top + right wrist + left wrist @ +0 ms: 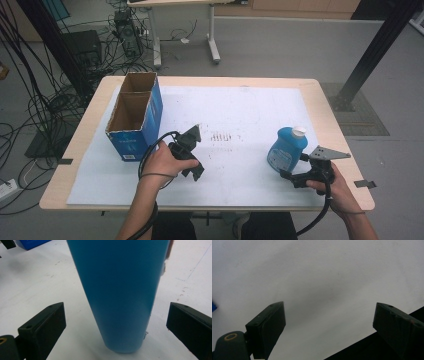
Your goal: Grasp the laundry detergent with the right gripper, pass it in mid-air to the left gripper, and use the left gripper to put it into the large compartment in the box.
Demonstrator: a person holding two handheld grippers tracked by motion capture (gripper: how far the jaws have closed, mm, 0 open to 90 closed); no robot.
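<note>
On the white sheet near the tabletop's (335,107) right edge, we saw the blue bottle (286,149) standing upright between the right gripper's (116,327) spread jaws, neither touching it. Our left gripper (329,322) hovered with jaws released over bare sheet, just beside the cardboard box (135,116) at left.

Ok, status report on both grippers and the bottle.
Right gripper open, jaws either side of blue bottle, not touching. Left gripper open, empty, over white mat. Nothing between jaws and bottle.
</note>
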